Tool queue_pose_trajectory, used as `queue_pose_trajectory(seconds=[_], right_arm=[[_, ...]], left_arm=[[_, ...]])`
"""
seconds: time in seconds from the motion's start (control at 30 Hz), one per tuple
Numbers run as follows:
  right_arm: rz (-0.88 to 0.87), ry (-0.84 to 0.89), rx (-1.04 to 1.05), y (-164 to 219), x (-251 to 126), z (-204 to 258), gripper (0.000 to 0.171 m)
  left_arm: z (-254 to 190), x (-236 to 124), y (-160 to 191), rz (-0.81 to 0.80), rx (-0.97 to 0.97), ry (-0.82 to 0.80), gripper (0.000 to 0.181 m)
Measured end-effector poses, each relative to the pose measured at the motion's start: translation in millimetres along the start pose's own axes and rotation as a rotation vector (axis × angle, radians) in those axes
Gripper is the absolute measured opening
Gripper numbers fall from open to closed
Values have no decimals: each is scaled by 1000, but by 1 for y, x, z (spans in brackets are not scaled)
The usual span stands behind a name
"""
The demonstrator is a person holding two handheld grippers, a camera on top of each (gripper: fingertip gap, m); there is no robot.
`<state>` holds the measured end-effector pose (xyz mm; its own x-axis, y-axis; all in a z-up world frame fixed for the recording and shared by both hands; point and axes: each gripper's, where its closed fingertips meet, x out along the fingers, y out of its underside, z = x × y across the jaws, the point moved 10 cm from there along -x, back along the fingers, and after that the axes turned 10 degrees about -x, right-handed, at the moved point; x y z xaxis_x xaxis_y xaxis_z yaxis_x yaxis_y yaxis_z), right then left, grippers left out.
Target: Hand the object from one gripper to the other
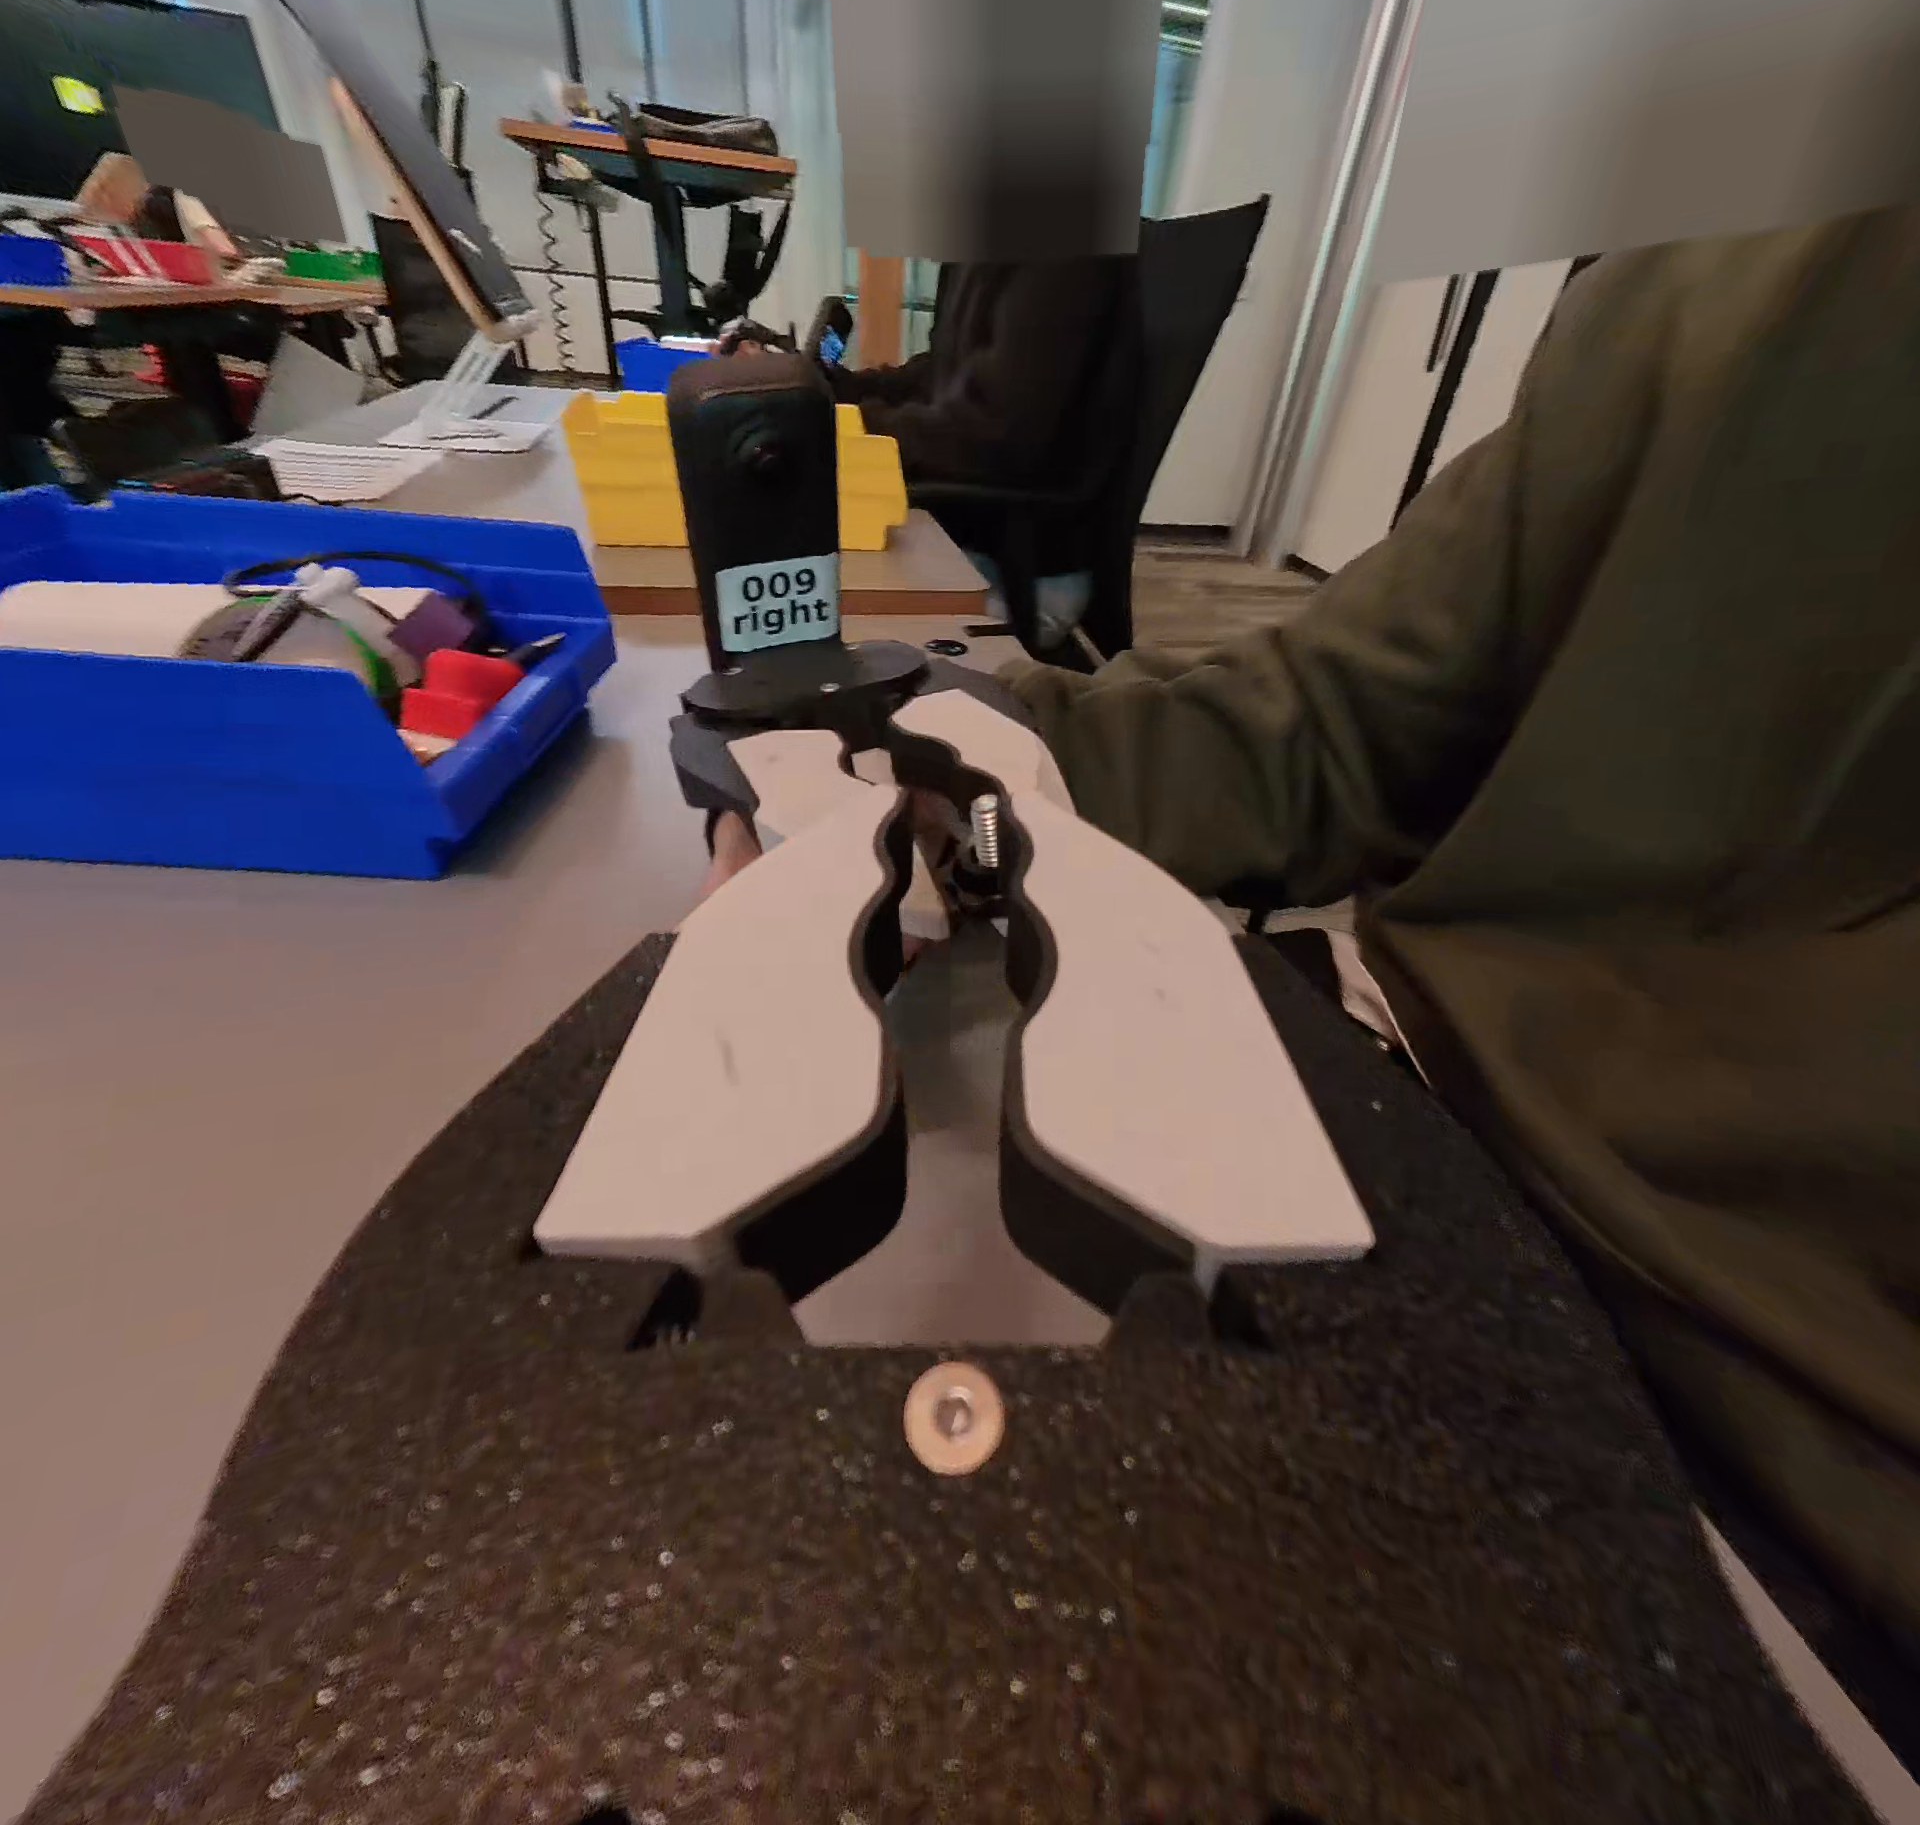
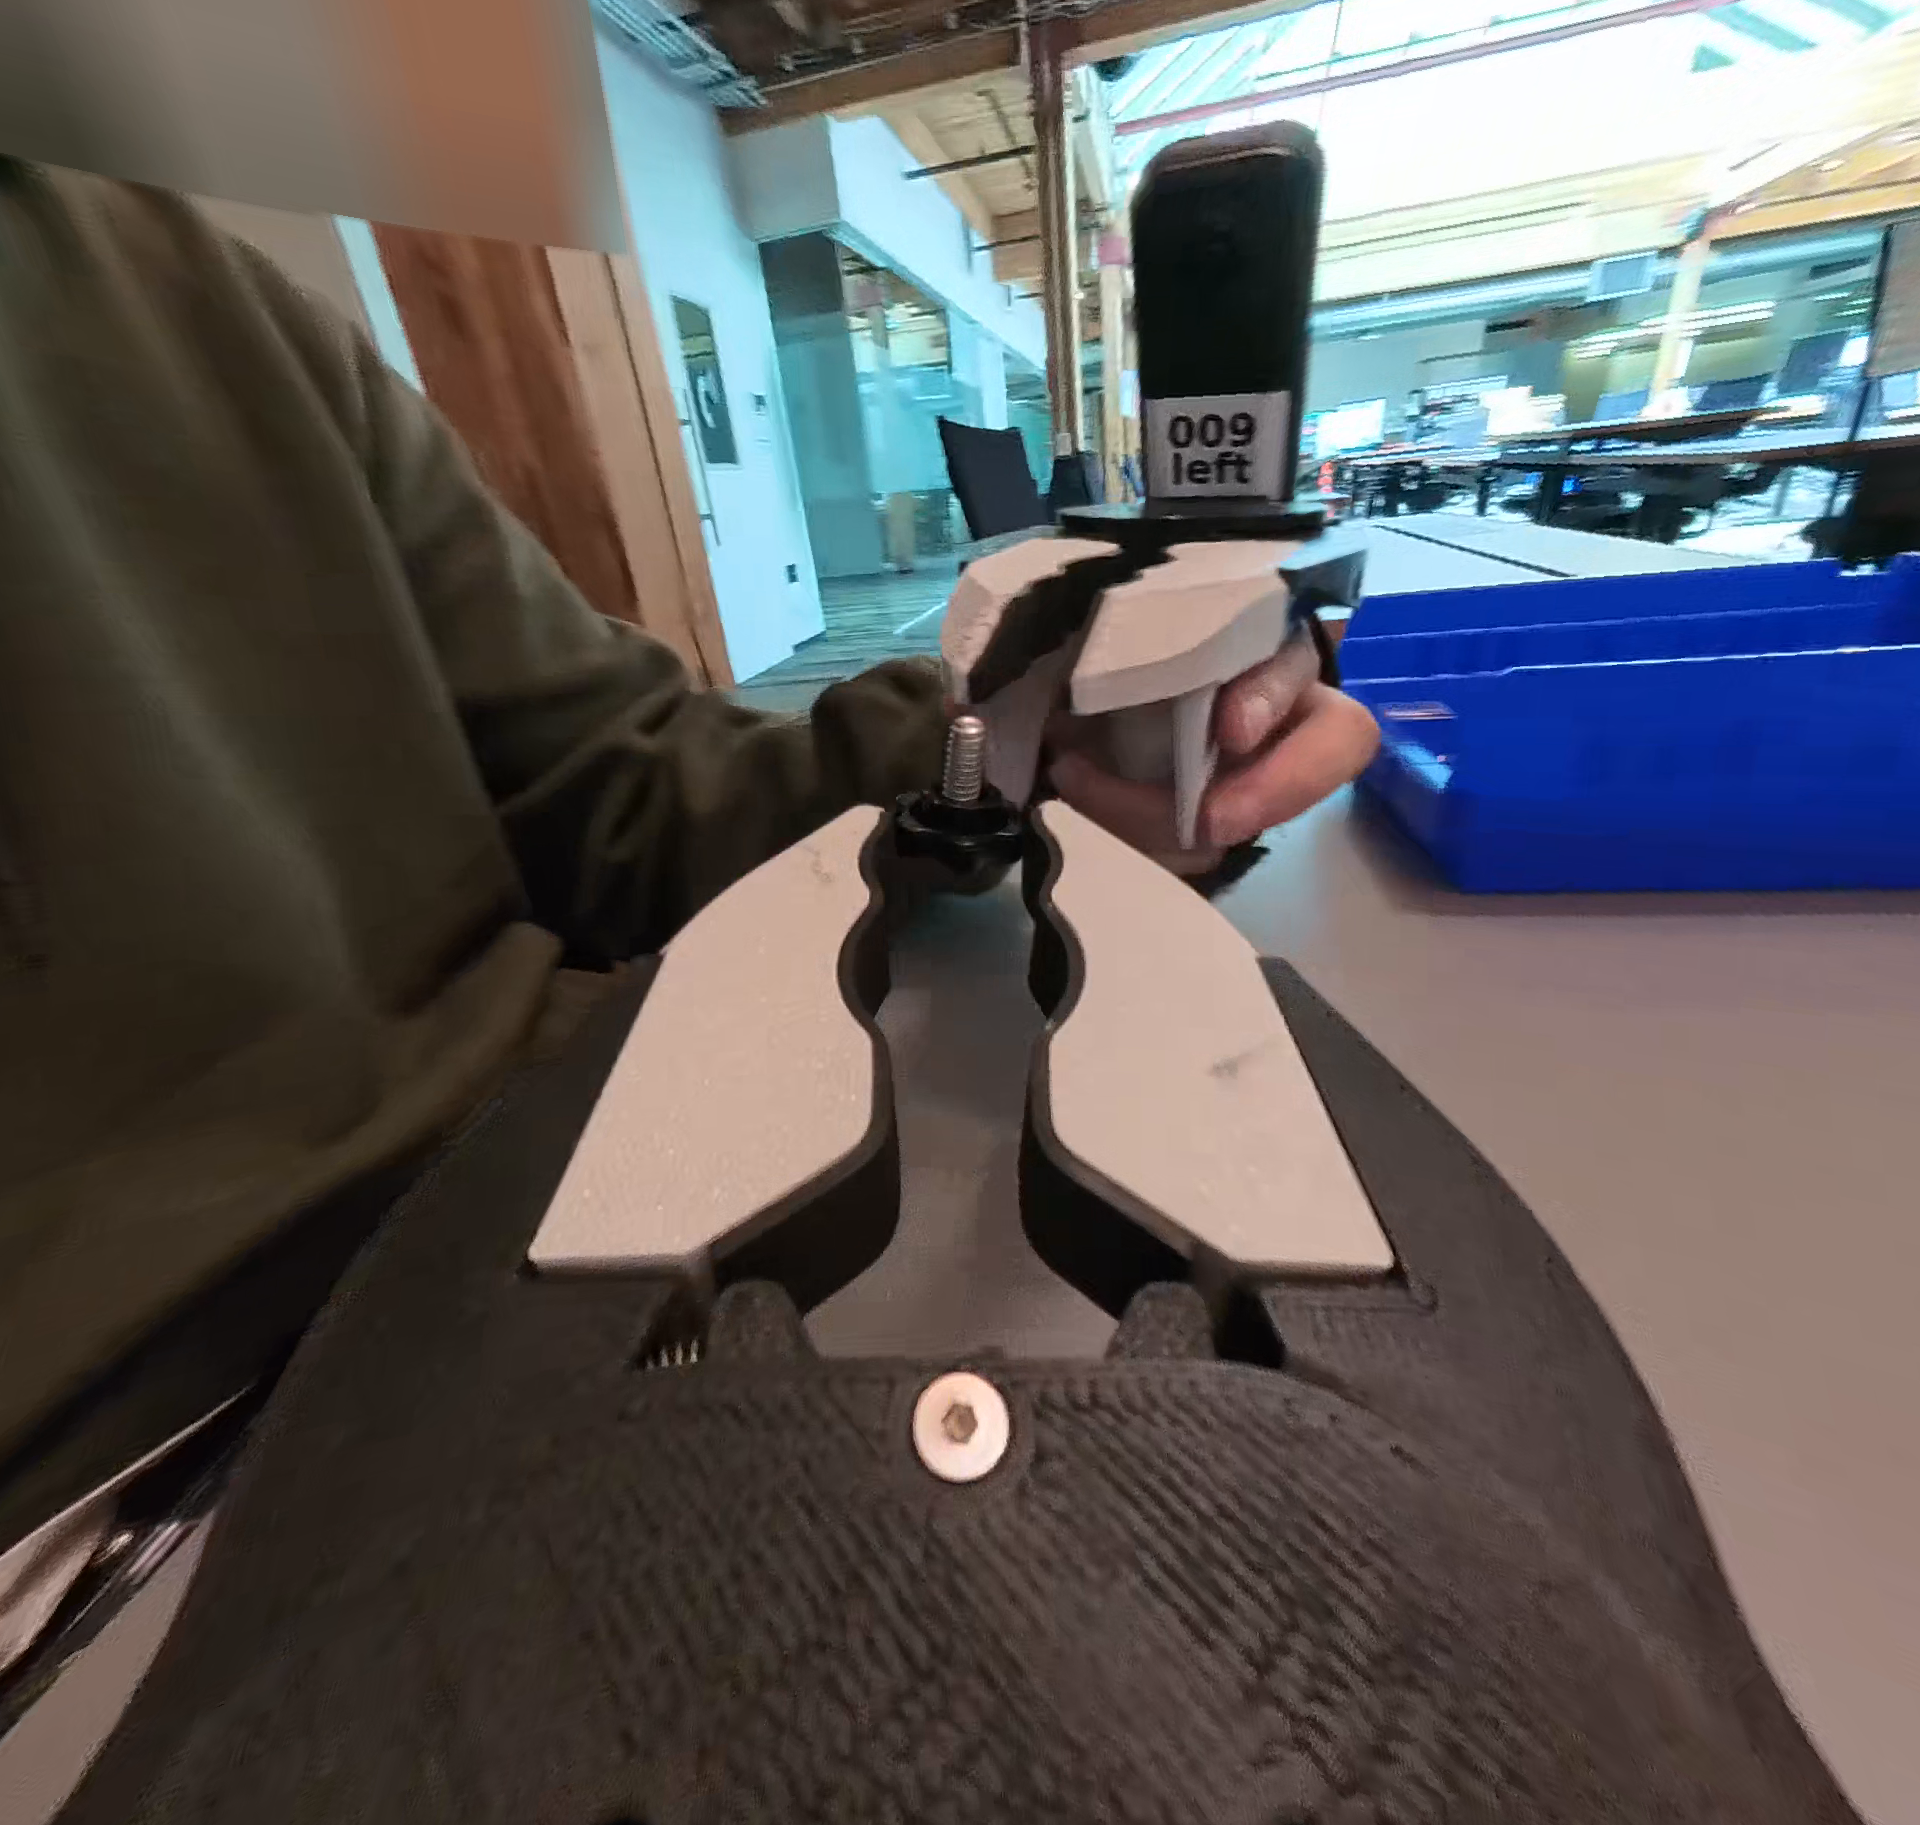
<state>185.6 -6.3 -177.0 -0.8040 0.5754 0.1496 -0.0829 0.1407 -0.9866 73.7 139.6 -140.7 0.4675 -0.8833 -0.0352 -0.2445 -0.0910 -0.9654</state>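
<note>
The object is a black knob (image 2: pixel 951 830) with a silver threaded stud (image 2: pixel 964 749) standing up from it. My right gripper (image 2: pixel 956 835) is shut on the knob, which touches both of its fingertips. My left gripper (image 2: pixel 1003 731) faces it, tilted down, with its tips at stud height. In the left wrist view the stud (image 1: pixel 985 830) stands between my left gripper's (image 1: pixel 956 819) fingers, nearer the right one, and the jaws stand part-way apart, wider than the stud. The right gripper (image 1: pixel 930 871) reaches in from the far side, its tips partly hidden.
A grey table (image 1: pixel 260 1048) lies under both grippers. A blue bin (image 1: pixel 260 736) holding several small parts stands to the left, and also shows in the right wrist view (image 2: pixel 1662 767). A yellow bin (image 1: pixel 634 487) sits behind it. The person's olive sleeve (image 1: pixel 1351 736) fills the right side. The tips of both grippers are at nearly the same place.
</note>
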Motion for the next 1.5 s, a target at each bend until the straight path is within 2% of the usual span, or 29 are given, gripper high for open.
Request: queue_pose_trajectory(seconds=[0.2,0.27,0.4,0.43,0.5,0.6,0.73,0.83,0.9,0.93,1.1,1.17,1.23,1.5], right_arm=[[13,-91,66,5,8,3,23],[33,-93,78,6,10,3,23],[56,-100,69,6,11,4,23],[56,-98,67,6,11,4,23],[52,-78,63,5,10,3,23],[64,-76,66,6,9,2,23],[67,-74,65,6,9,2,23],[53,45,32,7,4,-3,24],[75,219,-36,7,0,-9,36],[105,308,-89,8,-3,-12,43],[395,652,-445,12,-3,-16,54],[415,726,-477,13,0,-16,55],[382,750,-424,13,1,-17,54],[323,786,-284,11,-8,-21,30]], left_arm=[[-6,8,8,29,1,152,8],[-5,9,10,33,-13,162,1],[-4,11,12,36,-50,187,0],[-3,10,13,31,-56,175,3],[-1,9,15,45,-58,146,23],[0,9,16,46,-55,150,6],[1,8,16,53,-64,156,5],[9,3,14,22,-65,40,5],[19,-1,10,-14,-94,-128,5],[23,-3,8,-24,-114,-209,5],[33,3,5,-53,-202,-581,5],[32,12,6,-60,-189,-626,5],[30,22,8,-43,-169,-642,5],[29,33,12,-40,-116,-675,5]])
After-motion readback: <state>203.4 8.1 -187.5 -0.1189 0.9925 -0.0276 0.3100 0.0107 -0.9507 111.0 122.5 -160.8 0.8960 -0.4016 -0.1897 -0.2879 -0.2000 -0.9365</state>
